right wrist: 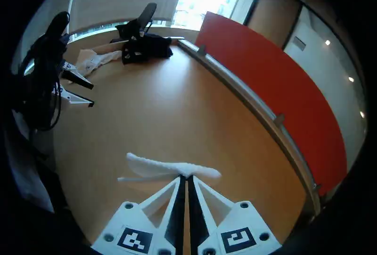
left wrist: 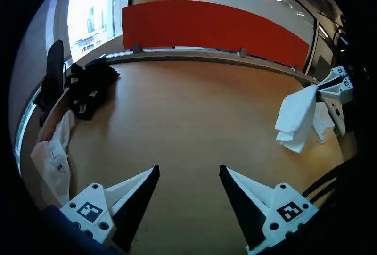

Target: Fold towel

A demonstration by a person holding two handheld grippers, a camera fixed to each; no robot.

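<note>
A white towel (left wrist: 297,118) hangs from my right gripper (left wrist: 330,87) above the right end of the wooden table (left wrist: 198,109) in the left gripper view. In the right gripper view the right gripper (right wrist: 186,178) is shut on the towel's edge (right wrist: 165,165), which lies crosswise in front of the fingertips. My left gripper (left wrist: 188,167) is open with nothing between its fingers and hovers over bare table, well left of the towel. The left gripper (right wrist: 92,95) also appears far left in the right gripper view, open, held by a person in a black sleeve (right wrist: 42,76).
A black bag or garment pile (left wrist: 89,87) lies at the table's far corner, with a white cloth (left wrist: 54,156) beside it. Another white cloth (left wrist: 323,120) lies behind the hanging towel. A red partition (left wrist: 212,26) lines the table's far edge. A black chair (left wrist: 54,66) stands by the window.
</note>
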